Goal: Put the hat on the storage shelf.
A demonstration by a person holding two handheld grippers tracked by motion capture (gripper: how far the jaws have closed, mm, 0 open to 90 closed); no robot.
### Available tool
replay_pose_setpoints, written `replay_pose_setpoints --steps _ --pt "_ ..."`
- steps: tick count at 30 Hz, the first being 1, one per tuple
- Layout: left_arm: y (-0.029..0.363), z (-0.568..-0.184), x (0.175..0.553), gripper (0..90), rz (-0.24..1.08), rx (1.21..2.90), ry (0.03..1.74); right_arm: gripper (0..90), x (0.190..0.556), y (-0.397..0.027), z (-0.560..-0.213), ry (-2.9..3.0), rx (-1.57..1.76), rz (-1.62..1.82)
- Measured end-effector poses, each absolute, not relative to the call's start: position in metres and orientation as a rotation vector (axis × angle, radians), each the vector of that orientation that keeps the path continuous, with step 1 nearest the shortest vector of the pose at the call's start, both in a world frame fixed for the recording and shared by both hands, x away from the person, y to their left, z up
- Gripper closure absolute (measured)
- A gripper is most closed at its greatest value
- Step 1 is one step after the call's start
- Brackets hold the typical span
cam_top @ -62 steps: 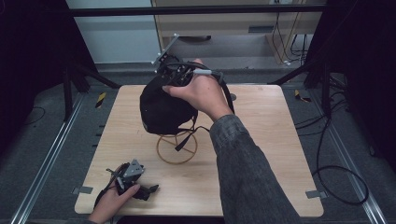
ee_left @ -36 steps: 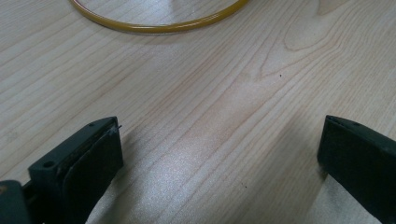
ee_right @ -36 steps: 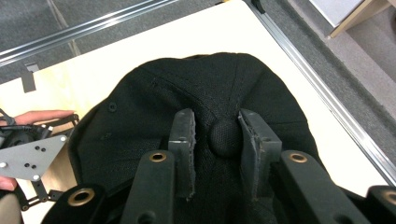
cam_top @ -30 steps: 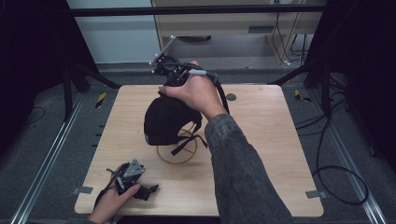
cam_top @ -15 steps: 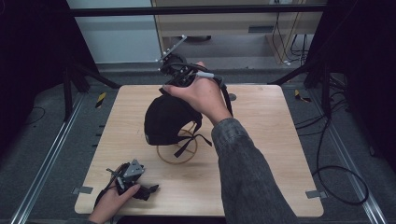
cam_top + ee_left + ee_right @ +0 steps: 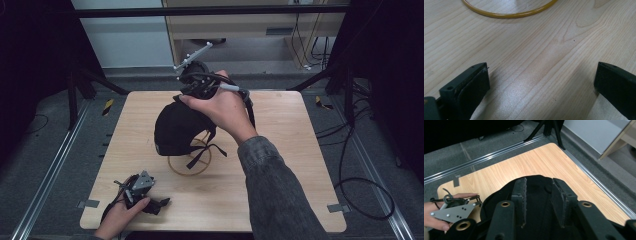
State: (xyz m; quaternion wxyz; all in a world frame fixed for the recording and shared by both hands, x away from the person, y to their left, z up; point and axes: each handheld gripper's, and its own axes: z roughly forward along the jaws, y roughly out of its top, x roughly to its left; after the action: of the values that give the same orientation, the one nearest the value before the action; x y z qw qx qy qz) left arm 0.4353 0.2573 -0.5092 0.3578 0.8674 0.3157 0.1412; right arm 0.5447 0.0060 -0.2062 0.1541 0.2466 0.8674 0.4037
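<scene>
- Right gripper [image 6: 186, 100] held above the far middle of the wooden table [image 6: 280, 150], pointing down and toward the person's left; its grey three-cornered plate [image 6: 192, 55] sticks up on the far side
- Black cap [image 6: 177, 127] hangs from that gripper; top edge of the fabric sits at the jaws, crown drooping below; in the right gripper view the jaws stand narrow with black cloth [image 6: 537, 192] running between the two pads, which appear to pinch it; the jaws have just been opening a little, cloth between them all the while
- Cap strap [image 6: 202, 152] dangles loose from the lower edge, over the yellow wire stand [image 6: 187, 167]; stand's ring base lies flat on the table just below and in front of the cap; whether the cap touches the stand's upright part, cannot tell
- Left gripper [image 6: 159, 204] rests low at the near left edge of the table, well apart from the cap; left hand [image 6: 122, 215] wrapped round it
- Left gripper view: both jaws wide apart, bare wood between them; arc of the yellow ring [image 6: 509, 13] ahead, untouched
</scene>
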Motion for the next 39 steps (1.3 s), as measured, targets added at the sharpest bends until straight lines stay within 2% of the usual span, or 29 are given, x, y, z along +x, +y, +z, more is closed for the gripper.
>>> replay_pose_setpoints --steps 6,14,21,35,39 --pt "0.257 -0.509 0.435 0.0 0.365 2.238 0.815 49.9 0.538 -0.005 -0.208 2.436 0.732 1.172" --pt "0.257 -0.509 0.435 0.0 0.365 2.237 0.816 20.4 0.53 -0.02 -0.21 2.348 0.786 1.177" --pt "0.257 -0.509 0.435 0.0 0.364 2.241 0.814 7.2 0.52 -0.042 -0.215 2.273 0.815 1.192" --pt "0.257 -0.509 0.436 0.0 0.362 2.242 0.812 6.3 0.502 -0.09 -0.231 2.27 0.787 1.144" --pt "0.257 -0.509 0.436 0.0 0.363 2.242 0.812 11.4 0.494 -0.105 -0.239 2.248 0.796 1.108"
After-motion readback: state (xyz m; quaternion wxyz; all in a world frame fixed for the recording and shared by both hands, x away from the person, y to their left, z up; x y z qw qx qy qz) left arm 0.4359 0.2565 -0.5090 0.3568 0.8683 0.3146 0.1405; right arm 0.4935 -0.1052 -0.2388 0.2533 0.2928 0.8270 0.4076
